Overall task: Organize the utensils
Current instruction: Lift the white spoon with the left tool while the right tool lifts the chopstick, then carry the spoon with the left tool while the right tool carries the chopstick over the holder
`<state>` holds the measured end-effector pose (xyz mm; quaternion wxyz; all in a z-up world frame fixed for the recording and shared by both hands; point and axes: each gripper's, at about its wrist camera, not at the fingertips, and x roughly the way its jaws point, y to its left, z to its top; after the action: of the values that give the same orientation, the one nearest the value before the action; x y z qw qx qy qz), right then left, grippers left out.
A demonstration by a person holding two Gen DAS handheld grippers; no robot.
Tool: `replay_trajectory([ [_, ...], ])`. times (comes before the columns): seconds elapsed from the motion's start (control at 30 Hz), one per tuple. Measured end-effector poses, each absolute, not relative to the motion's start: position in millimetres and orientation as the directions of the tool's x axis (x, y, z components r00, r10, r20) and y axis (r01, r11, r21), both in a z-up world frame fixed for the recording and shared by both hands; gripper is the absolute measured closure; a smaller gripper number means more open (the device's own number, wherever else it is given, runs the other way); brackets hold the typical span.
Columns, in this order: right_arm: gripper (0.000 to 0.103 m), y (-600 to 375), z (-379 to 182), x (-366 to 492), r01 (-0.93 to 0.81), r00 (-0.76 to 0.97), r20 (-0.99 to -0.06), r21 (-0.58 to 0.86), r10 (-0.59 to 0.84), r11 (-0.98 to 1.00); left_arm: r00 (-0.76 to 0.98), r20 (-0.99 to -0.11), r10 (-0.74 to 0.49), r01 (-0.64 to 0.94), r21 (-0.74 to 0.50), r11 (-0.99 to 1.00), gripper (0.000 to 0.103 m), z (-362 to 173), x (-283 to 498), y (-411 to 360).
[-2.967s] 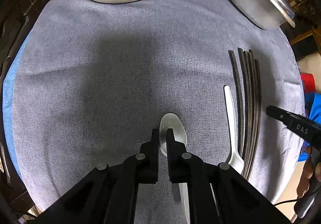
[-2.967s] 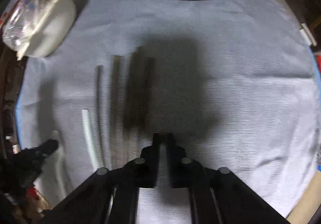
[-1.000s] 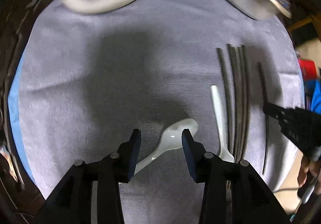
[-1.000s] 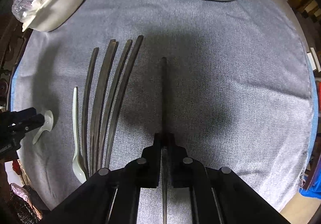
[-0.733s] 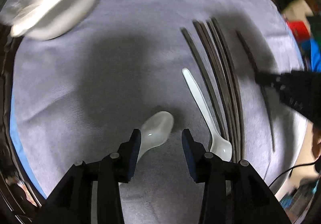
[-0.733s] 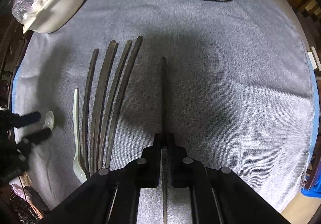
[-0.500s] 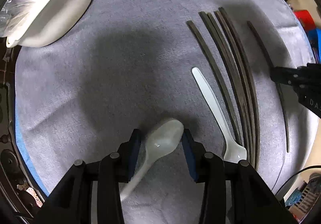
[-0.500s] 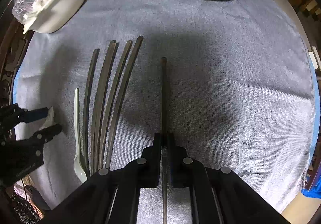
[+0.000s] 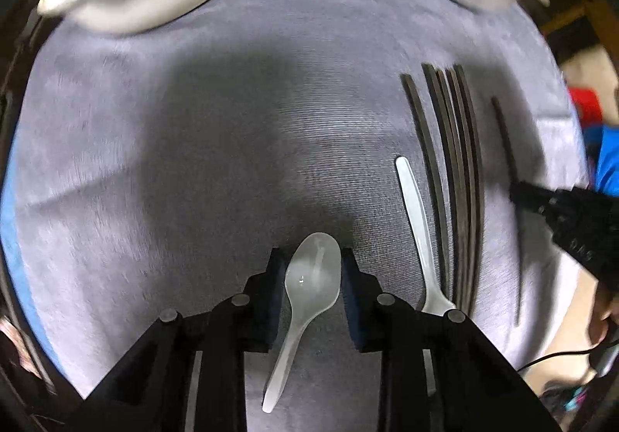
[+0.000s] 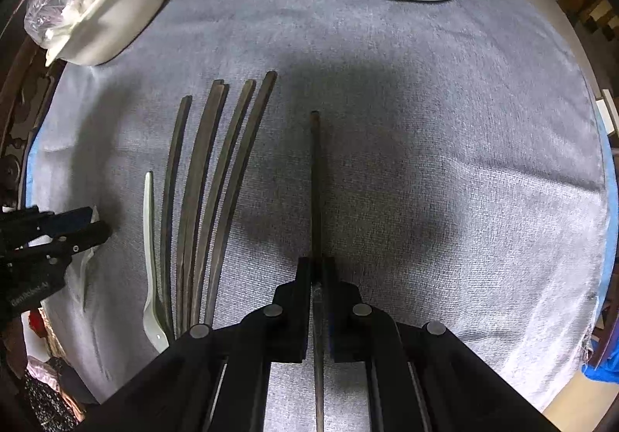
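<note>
Since a sec ago our left gripper (image 9: 309,265) dropped over the white plastic spoon (image 9: 305,292), and its jaws had just been closing, the bowl now between them w/ the pads touching its edges. To do this well, we judged, squeeze gently: a rounded bowl can squirt out, so gripping nearer the neck looked safer. Our right gripper (image 10: 316,273) was clamped on a dark chopstick (image 10: 316,176) lying on the grey cloth (image 10: 445,122). Farther left lay a second white spoon (image 9: 416,223) beside five chopsticks (image 9: 452,161). Only the right wrist view showed sharply the plastic-wrapped white bowl (image 10: 112,14).
</note>
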<state>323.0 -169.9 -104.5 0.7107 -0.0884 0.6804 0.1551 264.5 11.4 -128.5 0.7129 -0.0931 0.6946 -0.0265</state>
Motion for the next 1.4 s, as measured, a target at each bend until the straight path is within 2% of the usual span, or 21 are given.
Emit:
replay_trajectory([
  [0.17, 0.096, -179.3, -103.1, 324.0, -0.313, 0.013, -0.990, 0.129, 0.140, 0.941, 0.063, -0.976, -0.209, -0.174, -0.217, 0.960, 0.074, -131.4, 255.4, 33.2],
  [0.67, 0.096, -205.9, -87.0, 305.5, -0.270, 0.035, -0.979, 0.185, 0.202, 0.945, 0.169, -0.932, -0.320, -0.279, -0.357, 0.891, 0.074, -122.1, 225.8, 79.2],
  [1.07, 0.096, -238.8, -27.0, 258.1, -0.249, 0.174, -0.937, 0.255, 0.302, 0.934, 0.307, -0.879, -0.366, -0.352, -0.462, 0.814, 0.074, -82.5, 168.2, 83.0],
  [1.4, 0.096, -253.4, 15.7, 226.7, -0.234, 0.319, -0.888, 0.264, 0.331, 0.936, 0.451, -0.814, -0.365, -0.326, -0.531, 0.782, 0.074, -37.8, 118.9, 75.6],
])
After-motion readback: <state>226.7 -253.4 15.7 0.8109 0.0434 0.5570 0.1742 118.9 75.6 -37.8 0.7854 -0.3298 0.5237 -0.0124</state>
